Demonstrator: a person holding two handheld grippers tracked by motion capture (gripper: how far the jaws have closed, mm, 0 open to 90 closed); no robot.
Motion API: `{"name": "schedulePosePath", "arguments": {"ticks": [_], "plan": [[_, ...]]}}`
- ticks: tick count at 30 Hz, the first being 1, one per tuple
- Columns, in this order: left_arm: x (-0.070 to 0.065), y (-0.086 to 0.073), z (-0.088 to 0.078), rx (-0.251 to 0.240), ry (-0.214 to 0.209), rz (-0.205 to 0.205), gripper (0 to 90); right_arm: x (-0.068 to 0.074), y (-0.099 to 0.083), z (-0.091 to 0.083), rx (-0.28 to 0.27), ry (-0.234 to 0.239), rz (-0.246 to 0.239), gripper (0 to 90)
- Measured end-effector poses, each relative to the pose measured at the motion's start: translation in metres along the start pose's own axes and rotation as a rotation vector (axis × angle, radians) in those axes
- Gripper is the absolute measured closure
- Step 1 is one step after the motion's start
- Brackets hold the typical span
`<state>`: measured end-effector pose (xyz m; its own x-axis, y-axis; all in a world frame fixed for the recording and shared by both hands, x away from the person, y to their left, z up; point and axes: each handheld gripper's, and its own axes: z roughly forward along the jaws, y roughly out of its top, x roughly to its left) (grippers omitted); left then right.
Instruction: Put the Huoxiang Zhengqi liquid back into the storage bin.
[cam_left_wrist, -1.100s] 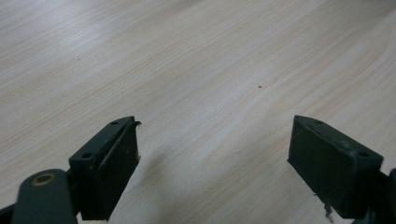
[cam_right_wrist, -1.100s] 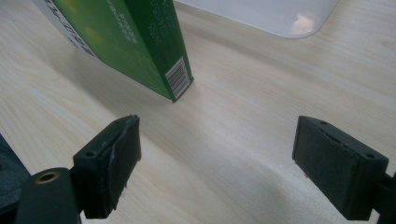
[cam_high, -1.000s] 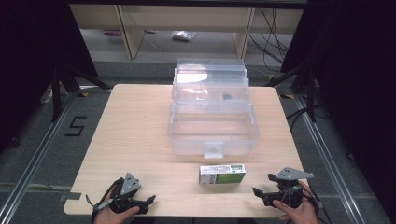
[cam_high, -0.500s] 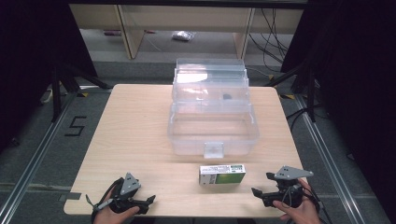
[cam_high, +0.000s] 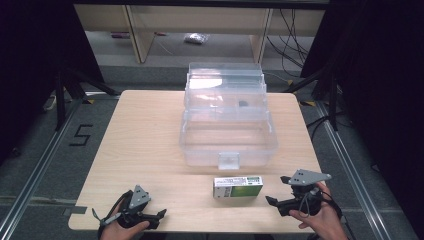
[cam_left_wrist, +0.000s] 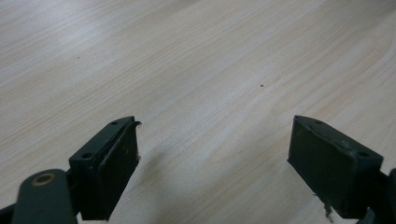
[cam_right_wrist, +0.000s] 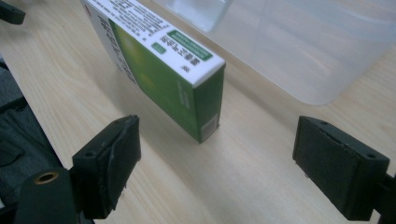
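clear bin (cam_high: 227, 142) just behind green box (cam_high: 238, 186)

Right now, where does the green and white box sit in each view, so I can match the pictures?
High view: the green and white box lies near the table's front edge, just in front of the clear plastic case, left of the right gripper.
Right gripper view: the box stands upper left of centre, its end ahead of the open jaws.
Left gripper view: bare tabletop ahead of the jaws, no box.
Shared landmark: the clear case behind the box.

Bright overhead light glares on the table (cam_high: 150, 130), surroundings dark; close views softly blurred.
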<state>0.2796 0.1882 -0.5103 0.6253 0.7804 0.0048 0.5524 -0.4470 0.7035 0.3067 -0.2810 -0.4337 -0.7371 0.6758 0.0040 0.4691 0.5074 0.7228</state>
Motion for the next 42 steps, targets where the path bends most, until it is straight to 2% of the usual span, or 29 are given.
{"name": "schedulePosePath", "arguments": {"ticks": [2, 3, 4, 5, 6, 7, 8, 10, 13, 14, 15, 16, 18, 20, 22, 23, 24, 25, 28, 29, 31, 32, 36, 37, 38, 39, 40, 41, 42], "plan": [[0.001, 0.0, 0.0, 0.003, 0.001, 0.012, 15.5, 0.003, 0.01, 0.001, 0.036, 0.01, -0.031, 16.1], [0.001, 0.0, 0.0, 0.002, 0.002, 0.012, 15.4, 0.006, 0.015, 0.001, 0.065, 0.016, -0.03, 16.0], [0.001, 0.0, 0.001, -0.004, 0.005, 0.004, 15.4, 0.009, 0.019, 0.004, 0.068, 0.018, -0.04, 16.1], [0.0, 0.0, 0.001, -0.017, 0.002, -0.009, 15.4, 0.008, 0.024, 0.006, 0.072, 0.019, -0.086, 16.2], [0.001, 0.0, 0.0, -0.001, 0.002, 0.01, 15.4, 0.009, 0.029, 0.009, 0.081, 0.023, -0.117, 16.3], [0.001, -0.001, 0.001, -0.007, 0.004, 0.003, 15.4, 0.011, 0.034, 0.01, 0.107, 0.03, -0.131, 16.2], [0.001, -0.001, 0.001, -0.007, 0.004, 0.003, 15.4, 0.011, 0.034, 0.01, 0.107, 0.03, -0.131, 16.2], [0.001, 0.0, 0.001, -0.002, 0.005, 0.007, 15.4, 0.016, 0.047, 0.016, 0.136, 0.037, -0.207, 16.6], [0.001, 0.0, -0.001, 0.004, -0.003, 0.013, 15.5, 0.02, 0.055, 0.018, 0.156, 0.042, -0.222, 16.6], [0.001, 0.0, 0.0, 0.0, 0.002, 0.009, 15.4, 0.022, 0.062, 0.022, 0.178, 0.038, -0.26, 16.6], [0.001, 0.0, 0.0, 0.0, 0.002, 0.009, 15.4, 0.022, 0.062, 0.022, 0.178, 0.038, -0.26, 16.6], [0.001, 0.0, -0.001, 0.006, -0.005, 0.016, 15.4, 0.023, 0.068, 0.025, 0.195, 0.053, -0.276, 17.0], [0.001, 0.0, 0.0, 0.001, 0.002, 0.01, 15.4, 0.026, 0.074, 0.028, 0.235, 0.051, -0.272, 17.1], [0.001, 0.0, 0.0, -0.005, -0.007, 0.004, 15.4, 0.024, 0.081, 0.033, 0.246, 0.069, -0.312, 17.8], [0.001, 0.0, 0.0, -0.003, 0.002, 0.01, 15.4, 0.025, 0.086, 0.037, 0.264, 0.065, -0.302, 17.3], [0.001, 0.0, -0.001, 0.007, 0.0, 0.015, 15.5, 0.025, 0.089, 0.04, 0.27, 0.078, -0.331, 17.5], [0.001, 0.0, -0.001, 0.007, 0.0, 0.015, 15.4, 0.026, 0.091, 0.043, 0.286, 0.081, -0.329, 18.4], [0.001, 0.0, 0.0, 0.002, 0.001, 0.01, 15.5, 0.026, 0.093, 0.047, 0.29, 0.093, -0.351, 19.3], [0.001, 0.0, 0.001, -0.006, 0.002, 0.003, 15.5, 0.029, 0.097, 0.055, 0.339, 0.112, -0.378, 16.6], [0.001, 0.0, 0.001, -0.006, 0.002, 0.003, 15.5, 0.029, 0.097, 0.055, 0.339, 0.112, -0.378, 16.6], [0.001, 0.0, 0.001, -0.003, 0.002, 0.009, 15.5, 0.031, 0.1, 0.064, 0.378, 0.141, -0.408, 18.3], [0.001, 0.0, -0.001, 0.009, 0.003, 0.012, 15.5, 0.032, 0.101, 0.066, 0.391, 0.138, -0.402, 18.6], [0.001, 0.0, -0.001, 0.004, -0.005, 0.013, 15.5, 0.033, 0.104, 0.072, 0.418, 0.142, -0.409, 21.0], [0.0, 0.0, 0.001, -0.016, -0.007, -0.007, 15.5, 0.034, 0.106, 0.076, 0.438, 0.158, -0.413, 22.3], [0.001, 0.0, 0.0, -0.001, 0.002, 0.007, 15.5, 0.034, 0.107, 0.079, 0.44, 0.164, -0.436, 22.9], [0.001, 0.0, 0.001, -0.009, 0.001, 0.007, 15.5, 0.034, 0.108, 0.081, 0.447, 0.176, -0.455, 23.9], [0.001, 0.0, -0.001, 0.001, -0.003, 0.015, 15.5, 0.036, 0.107, 0.082, 0.461, 0.172, -0.429, 25.1], [0.0, 0.0, 0.0, -0.02, -0.006, -0.007, 15.5, 0.036, 0.108, 0.085, 0.468, 0.176, -0.447, 25.7], [0.0, 0.0, 0.001, -0.021, -0.001, -0.006, 15.5, 0.037, 0.108, 0.086, 0.481, 0.164, -0.432, 26.6]]}}
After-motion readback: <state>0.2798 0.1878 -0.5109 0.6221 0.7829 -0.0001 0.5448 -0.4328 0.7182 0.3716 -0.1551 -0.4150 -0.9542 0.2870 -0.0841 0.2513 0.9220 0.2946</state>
